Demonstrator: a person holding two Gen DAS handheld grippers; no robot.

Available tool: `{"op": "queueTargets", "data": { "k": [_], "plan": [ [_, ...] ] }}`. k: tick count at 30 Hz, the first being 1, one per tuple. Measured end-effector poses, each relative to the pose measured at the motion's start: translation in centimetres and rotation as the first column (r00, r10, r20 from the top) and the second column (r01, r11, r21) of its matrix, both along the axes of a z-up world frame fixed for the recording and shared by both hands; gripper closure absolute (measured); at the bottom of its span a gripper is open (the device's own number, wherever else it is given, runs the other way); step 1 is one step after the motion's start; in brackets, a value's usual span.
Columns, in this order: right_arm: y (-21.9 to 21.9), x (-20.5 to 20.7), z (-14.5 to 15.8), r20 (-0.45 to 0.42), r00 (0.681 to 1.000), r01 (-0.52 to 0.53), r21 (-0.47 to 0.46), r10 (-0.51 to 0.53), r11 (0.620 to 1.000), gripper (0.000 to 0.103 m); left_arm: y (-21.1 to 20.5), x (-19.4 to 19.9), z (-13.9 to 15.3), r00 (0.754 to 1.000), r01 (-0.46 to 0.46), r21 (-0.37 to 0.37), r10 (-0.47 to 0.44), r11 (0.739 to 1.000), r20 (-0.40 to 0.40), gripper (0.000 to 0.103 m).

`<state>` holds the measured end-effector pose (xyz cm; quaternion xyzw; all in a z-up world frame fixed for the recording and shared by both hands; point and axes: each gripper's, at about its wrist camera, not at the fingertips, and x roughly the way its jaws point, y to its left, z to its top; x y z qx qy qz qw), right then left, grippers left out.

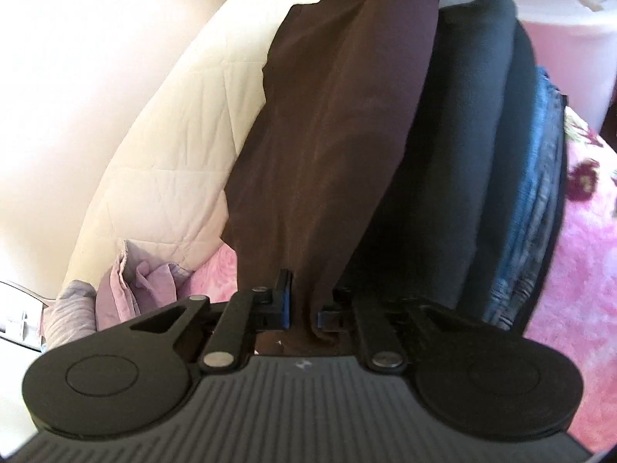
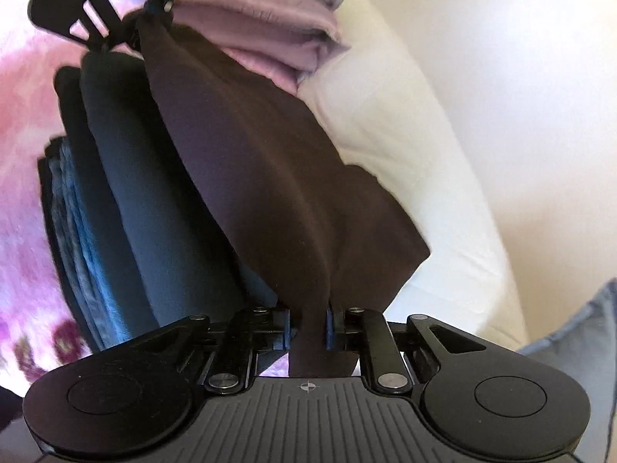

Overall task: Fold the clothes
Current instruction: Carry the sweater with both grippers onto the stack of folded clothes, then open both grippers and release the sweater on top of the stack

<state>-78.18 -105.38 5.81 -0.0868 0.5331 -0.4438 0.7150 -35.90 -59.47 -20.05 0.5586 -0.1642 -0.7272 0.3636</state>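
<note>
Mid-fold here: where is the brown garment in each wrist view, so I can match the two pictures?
Left wrist: brown garment runs from top centre down into the left gripper.
Right wrist: brown garment runs from upper left down into the right gripper.
Shared landmark: stack of dark folded clothes beside it.

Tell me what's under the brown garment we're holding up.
Beneath the brown garment sits a pile of folded dark clothes with denim lower down, on the pink blanket. The pile's near side is covered.

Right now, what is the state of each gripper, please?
Left gripper: closed on the brown garment.
Right gripper: closed on the same brown garment.
</note>
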Motion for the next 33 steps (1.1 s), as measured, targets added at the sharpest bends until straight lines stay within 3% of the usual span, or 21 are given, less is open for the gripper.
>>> {"op": "queueTargets", "data": {
  "k": [5,13,16,20,23,25,27,33],
  "plan": [
    [2.3,1.1,-3.4,-0.035,0.999,-0.004,0.073,0.006,0.997,0.089,1.2,0.3,-3.1,0.999,0.006,0.021,-0.007,1.000,0.049,0.094],
    [2.0,0.5,-2.8,-0.082,0.996,-0.014,0.032,0.017,0.999,0.083,4.1,3.0,-2.6,0.999,-0.045,-0.001,0.045,0.999,0.021,0.087],
    [1.4,0.8,-2.4,-0.067,0.997,0.027,0.020,-0.026,0.999,0.081,5.0,3.7,-2.5,0.995,-0.101,0.006,0.101,0.995,-0.006,0.088],
    [0.0,4.1,-6.3,-0.041,0.997,0.059,0.022,-0.058,0.998,0.079,7.5,5.5,-2.9,0.990,-0.142,0.018,0.142,0.990,-0.022,0.088],
    [0.2,4.4,-6.4,-0.036,0.997,0.066,0.021,-0.065,0.998,0.078,8.7,6.8,-3.8,0.993,-0.120,0.029,0.120,0.992,0.008,0.088],
    [0.2,4.5,-6.4,-0.028,0.996,0.079,0.016,-0.079,0.997,0.078,6.0,6.4,-3.3,0.994,-0.106,0.043,0.105,0.993,0.028,0.087],
    [0.1,4.6,-6.4,-0.025,0.995,0.094,0.009,-0.094,0.996,0.077,8.9,7.2,-3.0,0.994,-0.110,0.050,0.109,0.993,0.024,0.087],
    [1.5,3.9,-6.1,0.016,0.990,0.141,0.003,-0.141,0.990,0.073,11.2,8.3,-1.7,0.979,-0.199,0.104,0.202,0.974,-0.013,0.078]
  ]
}}
